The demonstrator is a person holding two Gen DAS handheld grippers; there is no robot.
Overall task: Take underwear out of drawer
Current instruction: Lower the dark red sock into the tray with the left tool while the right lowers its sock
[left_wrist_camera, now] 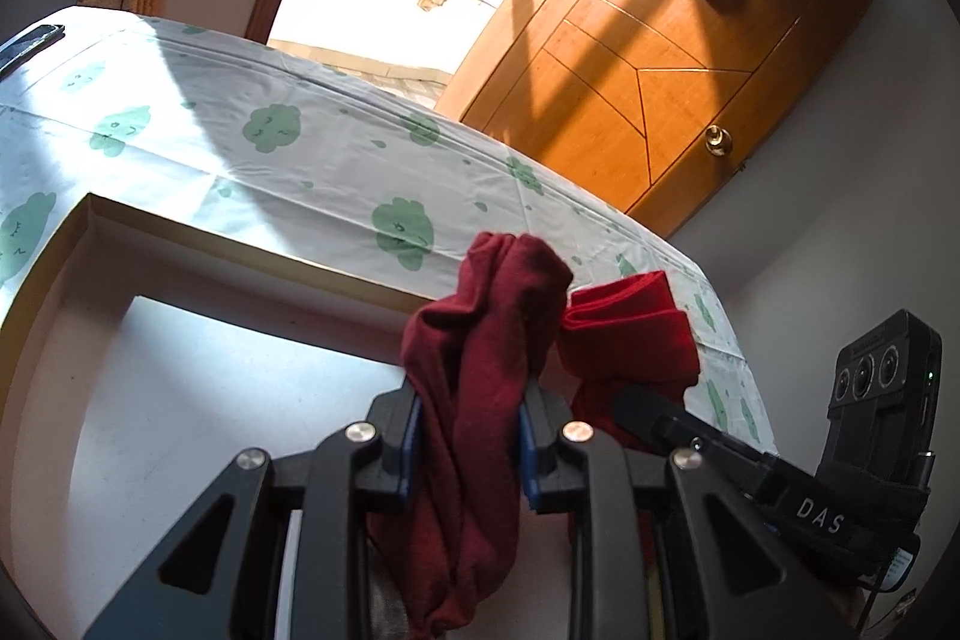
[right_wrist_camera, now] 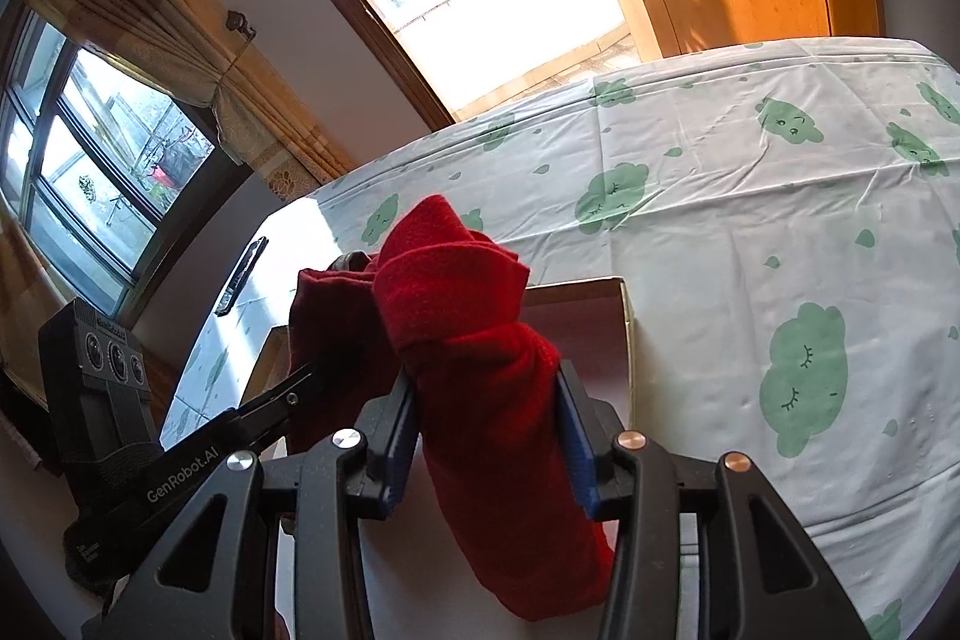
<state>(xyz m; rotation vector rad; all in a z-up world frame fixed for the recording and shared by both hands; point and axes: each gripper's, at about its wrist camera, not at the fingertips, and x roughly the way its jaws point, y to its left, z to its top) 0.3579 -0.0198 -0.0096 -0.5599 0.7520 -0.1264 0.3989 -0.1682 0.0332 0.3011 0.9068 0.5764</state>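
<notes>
Left wrist: dark red underwear (left_wrist_camera: 474, 370) gripped

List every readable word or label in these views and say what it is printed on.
"DAS": black arm of the right gripper, left wrist view.
"GenRobot.AI": black arm of the left gripper, right wrist view.
Small print on the black camera block: too small to read.

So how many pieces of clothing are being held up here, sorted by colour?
Dark maroon garment: 1, in the left gripper's jaws
Bright red garment: 1, in the right gripper's jaws
Total: 2
</notes>
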